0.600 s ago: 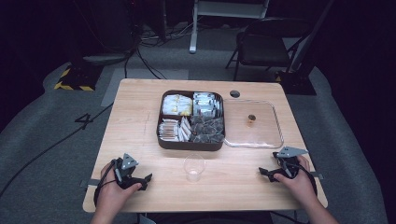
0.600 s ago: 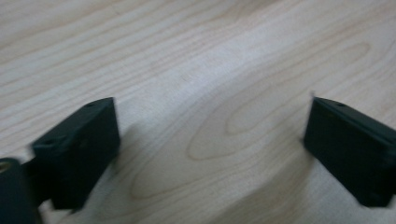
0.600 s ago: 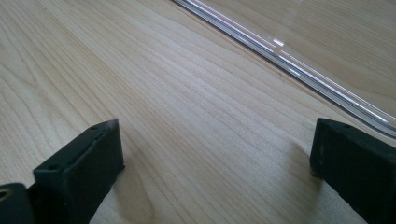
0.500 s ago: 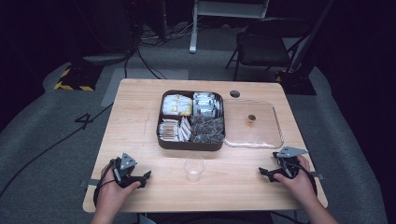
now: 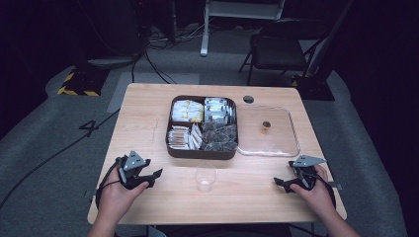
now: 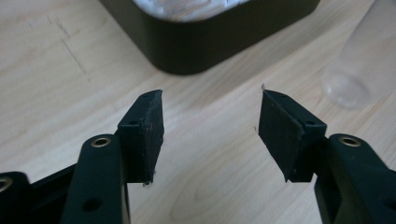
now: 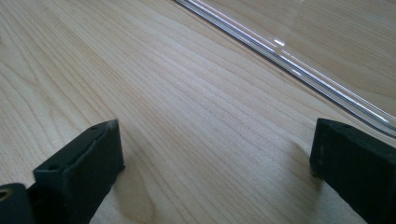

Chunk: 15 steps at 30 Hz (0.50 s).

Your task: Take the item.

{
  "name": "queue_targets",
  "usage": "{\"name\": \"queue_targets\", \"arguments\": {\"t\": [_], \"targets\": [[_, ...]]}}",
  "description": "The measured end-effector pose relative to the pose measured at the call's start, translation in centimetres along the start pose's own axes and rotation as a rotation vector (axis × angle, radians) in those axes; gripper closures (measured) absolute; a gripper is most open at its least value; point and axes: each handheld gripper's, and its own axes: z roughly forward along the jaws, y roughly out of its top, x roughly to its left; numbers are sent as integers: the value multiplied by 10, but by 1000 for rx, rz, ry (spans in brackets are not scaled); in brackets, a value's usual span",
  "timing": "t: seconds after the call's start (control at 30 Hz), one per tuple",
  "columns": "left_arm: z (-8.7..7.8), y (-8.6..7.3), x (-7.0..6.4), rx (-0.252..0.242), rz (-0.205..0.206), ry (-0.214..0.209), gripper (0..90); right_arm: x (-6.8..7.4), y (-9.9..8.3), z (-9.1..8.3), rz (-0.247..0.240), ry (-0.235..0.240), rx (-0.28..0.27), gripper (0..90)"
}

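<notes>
On the pale wooden surface [image 5: 148, 113], a dark brown compartmented box of packets [image 5: 203, 127] is flanked by a flat clear plastic lid [image 5: 276, 143], with a small clear plastic cup [image 5: 205, 177] standing just before the box. The left gripper [image 5: 150, 176] and right gripper [image 5: 282, 182] are rested near the front edge, both released and empty. The light cup could be toppled if it were clipped by a reach toward the box.

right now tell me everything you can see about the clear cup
The clear cup is a small see-through plastic tumbler, standing upright and looking empty. It sits on the wooden table near the front edge, just in front of the dark compartment box and apart from it, between the two grippers. Nothing touches it but the tabletop. In the left gripper view it shows blurred at upper right.
</notes>
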Motion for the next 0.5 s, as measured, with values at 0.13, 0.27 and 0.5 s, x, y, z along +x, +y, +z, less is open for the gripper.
{"name": "queue_targets", "arguments": {"t": [0.13,0.27,0.5], "targets": [[0,13,2,-17,-7,3,409,0,0,0,0,1,0,27],[0,21,2,-33,-30,-3,408,0,0,0,-1,2,-1,27],[-6,47,6,-63,-44,-18,420,0,0,0,-11,13,-1,27]]}}
